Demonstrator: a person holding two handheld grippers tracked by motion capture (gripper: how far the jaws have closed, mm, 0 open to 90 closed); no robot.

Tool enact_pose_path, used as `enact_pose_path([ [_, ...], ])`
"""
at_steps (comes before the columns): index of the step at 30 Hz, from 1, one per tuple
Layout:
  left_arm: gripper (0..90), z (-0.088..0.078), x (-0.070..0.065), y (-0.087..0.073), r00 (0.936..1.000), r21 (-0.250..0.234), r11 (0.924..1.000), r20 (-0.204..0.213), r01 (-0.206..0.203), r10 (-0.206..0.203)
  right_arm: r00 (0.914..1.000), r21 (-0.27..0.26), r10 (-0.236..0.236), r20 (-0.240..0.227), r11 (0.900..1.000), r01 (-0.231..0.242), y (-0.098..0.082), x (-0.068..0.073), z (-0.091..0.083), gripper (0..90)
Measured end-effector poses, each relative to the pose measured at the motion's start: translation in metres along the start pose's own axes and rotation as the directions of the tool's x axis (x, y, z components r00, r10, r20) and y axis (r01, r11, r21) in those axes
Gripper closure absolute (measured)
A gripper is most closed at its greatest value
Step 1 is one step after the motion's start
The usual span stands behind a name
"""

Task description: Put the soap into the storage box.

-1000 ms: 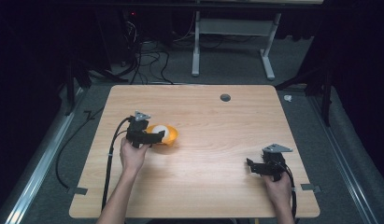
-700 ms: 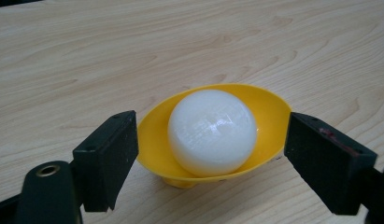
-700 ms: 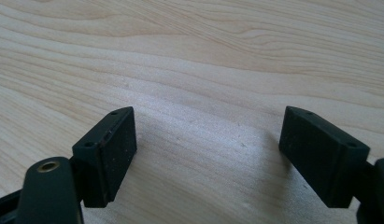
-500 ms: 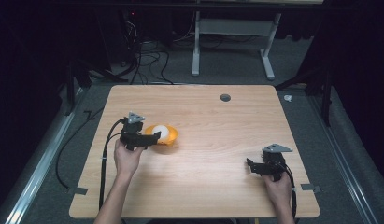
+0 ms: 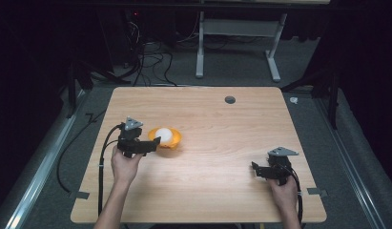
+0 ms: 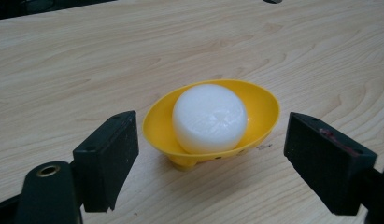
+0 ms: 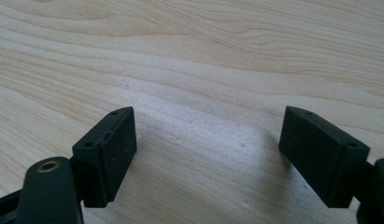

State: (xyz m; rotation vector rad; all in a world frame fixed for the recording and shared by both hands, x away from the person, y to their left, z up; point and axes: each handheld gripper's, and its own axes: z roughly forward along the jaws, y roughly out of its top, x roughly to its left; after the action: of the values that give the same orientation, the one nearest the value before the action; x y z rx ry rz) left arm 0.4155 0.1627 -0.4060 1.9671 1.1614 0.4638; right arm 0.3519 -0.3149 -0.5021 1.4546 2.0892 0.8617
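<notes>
My left gripper (image 6: 210,158) has matte black jaws, the one at the right of its own view smeared with a faint reddish mark along its top edge, and a brass-coloured ring sits in the black body low at the left. Between those jaws I see a bright yellow bowl (image 6: 266,105) holding a plain white ball (image 6: 209,116), on a pale tan wood-grain table (image 5: 208,191) with darker wavy streaks. My right gripper (image 7: 206,154) is black too, and both carry a grey plate on top.

A shallow yellow bowl (image 6: 262,109) sits upright on my counter (image 6: 87,60), left of middle, a white ball (image 6: 209,117) resting inside it.
</notes>
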Motion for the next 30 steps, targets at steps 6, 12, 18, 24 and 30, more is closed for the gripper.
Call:
enact_pose_path([
  [6, 18.7, -0.005, 0.001, -0.006, 1.0000, -0.002, 1.0000, 0.001, 0.009, -0.009, 1.0000, 0.000, 0.003, 0.001, 1.000, -0.003, 0.000, 0.000, 0.000, 20.0],
  [12, 18.6, -0.010, 0.003, -0.013, 0.9999, -0.002, 0.9999, -0.007, 0.010, -0.010, 1.0000, 0.000, 0.002, 0.001, 1.000, -0.002, 0.000, 0.000, 0.000, 20.0],
  [18, 19.0, -0.016, 0.003, -0.016, 0.9999, -0.007, 0.9999, 0.001, 0.016, -0.016, 1.0000, 0.001, 0.004, 0.002, 1.000, -0.004, 0.000, 0.001, 0.000, 20.0],
  [24, 19.0, -0.022, 0.000, -0.021, 0.9996, -0.018, 0.9995, 0.011, 0.024, -0.024, 1.0000, 0.002, 0.005, 0.002, 1.000, -0.005, 0.000, 0.001, 0.000, 20.1],
  [30, 19.0, -0.026, -0.002, -0.028, 0.9998, -0.016, 0.9997, 0.006, 0.021, -0.021, 1.0000, 0.002, 0.004, 0.002, 1.000, -0.004, 0.000, 0.001, 0.000, 20.1],
])
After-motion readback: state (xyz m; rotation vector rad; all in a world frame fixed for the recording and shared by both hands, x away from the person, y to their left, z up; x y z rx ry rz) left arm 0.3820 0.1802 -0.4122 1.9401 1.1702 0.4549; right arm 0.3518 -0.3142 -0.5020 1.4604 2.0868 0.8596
